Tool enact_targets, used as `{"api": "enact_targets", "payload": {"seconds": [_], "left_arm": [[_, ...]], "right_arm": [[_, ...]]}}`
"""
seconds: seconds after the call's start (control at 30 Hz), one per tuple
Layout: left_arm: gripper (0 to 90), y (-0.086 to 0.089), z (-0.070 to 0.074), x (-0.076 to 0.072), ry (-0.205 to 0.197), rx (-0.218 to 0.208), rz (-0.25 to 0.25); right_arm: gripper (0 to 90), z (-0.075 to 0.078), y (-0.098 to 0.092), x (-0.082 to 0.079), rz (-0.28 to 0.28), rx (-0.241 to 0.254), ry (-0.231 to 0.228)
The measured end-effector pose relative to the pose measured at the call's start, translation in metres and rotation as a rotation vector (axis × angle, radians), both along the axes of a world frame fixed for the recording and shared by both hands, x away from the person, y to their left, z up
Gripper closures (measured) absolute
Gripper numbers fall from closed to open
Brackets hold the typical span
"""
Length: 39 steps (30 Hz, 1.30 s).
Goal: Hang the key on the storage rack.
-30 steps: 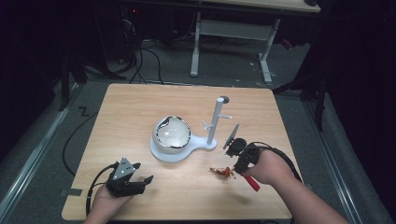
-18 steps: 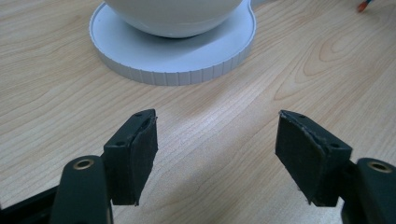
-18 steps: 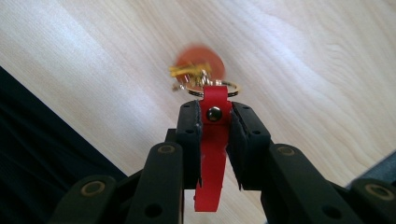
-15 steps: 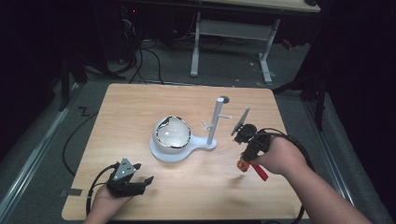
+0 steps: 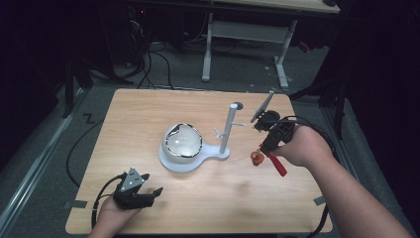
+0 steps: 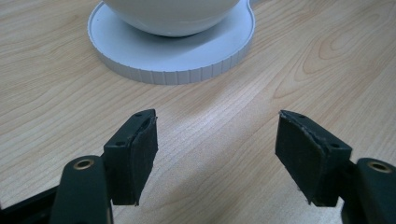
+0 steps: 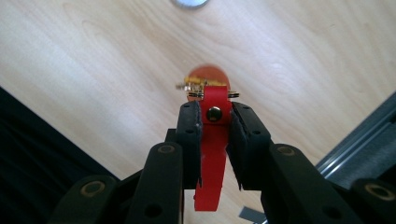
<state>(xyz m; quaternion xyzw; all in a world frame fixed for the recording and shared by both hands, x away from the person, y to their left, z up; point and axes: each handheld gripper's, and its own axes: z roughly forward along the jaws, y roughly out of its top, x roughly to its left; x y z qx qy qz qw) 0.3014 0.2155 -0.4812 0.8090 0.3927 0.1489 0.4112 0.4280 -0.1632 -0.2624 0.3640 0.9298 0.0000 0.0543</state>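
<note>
Right gripper clamped on red strap, perhaps unmarked; left gripper agape.

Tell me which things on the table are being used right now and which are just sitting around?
Being used:
- red strap with a gold charm, pinched in the right tool, lifted off the table
- white stand with a post and pegs, close beside it, perhaps where the strap goes

Just sitting around:
- white bowl on the stand's base
- left tool, open, resting on the table
</note>
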Motion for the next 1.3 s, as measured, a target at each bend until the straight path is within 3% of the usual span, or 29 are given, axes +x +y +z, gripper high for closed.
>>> {"api": "enact_targets", "payload": {"seconds": [0.43, 0.8, 1.3], "left_arm": [[30.4, 0.001, 0.000, -0.001, 0.000, 0.000, -0.001], [30.4, 0.001, 0.000, -0.001, 0.004, 0.005, -0.004], [30.4, 0.003, 0.000, -0.003, 0.005, 0.002, 0.002]], "right_arm": [[74.7, 0.016, 0.014, 0.025, -0.030, 0.002, -0.031], [74.7, 0.026, 0.031, 0.039, -0.005, 0.011, -0.053], [74.4, 0.024, 0.045, 0.060, 0.002, 0.015, -0.039]]}}
